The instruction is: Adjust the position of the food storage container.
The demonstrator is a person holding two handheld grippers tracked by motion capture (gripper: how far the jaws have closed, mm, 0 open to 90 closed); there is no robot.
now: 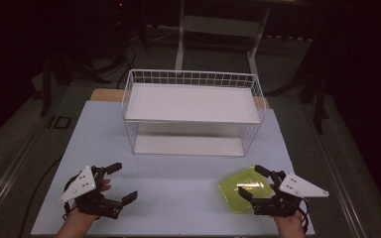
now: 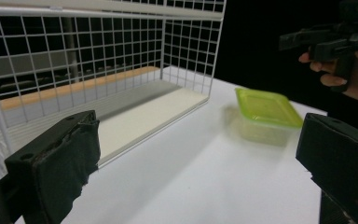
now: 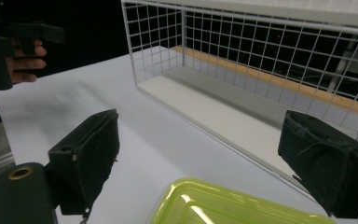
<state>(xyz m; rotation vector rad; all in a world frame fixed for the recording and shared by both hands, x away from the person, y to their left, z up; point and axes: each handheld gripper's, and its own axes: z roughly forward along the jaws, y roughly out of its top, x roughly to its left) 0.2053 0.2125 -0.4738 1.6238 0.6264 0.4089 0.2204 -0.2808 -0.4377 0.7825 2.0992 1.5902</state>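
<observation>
From the high view I see my left gripper (image 1: 124,182) low on the near left of the white table (image 1: 178,173), its jaws spread wide with nothing between them. My right gripper (image 1: 254,182) sits on the near right, jaws equally wide, hovering at the near right edge of a lime-green plastic container (image 1: 241,187) with its lid on. I cannot tell from above whether either jaw touches it; in the right gripper view the container (image 3: 223,205) lies low between the two black jaws, and both pads look clear of it (the left pad (image 3: 91,158) well off to the side).

Farther back, at the middle of the table, stands a white wire rack (image 1: 193,111) with two solid white shelves, one on top and one at the bottom, open on the side facing me. The container is well apart from it, nearer my edge of the table.

In the left gripper view the rack (image 2: 98,70) fills the left half and the green container (image 2: 266,112) rests on the table past its near corner, with the right gripper (image 2: 328,39) and the hand (image 2: 349,72) holding it above and beyond. The right gripper view shows the rack (image 3: 261,70) ahead and the left gripper (image 3: 18,37) in its hand at the far upper left.
</observation>
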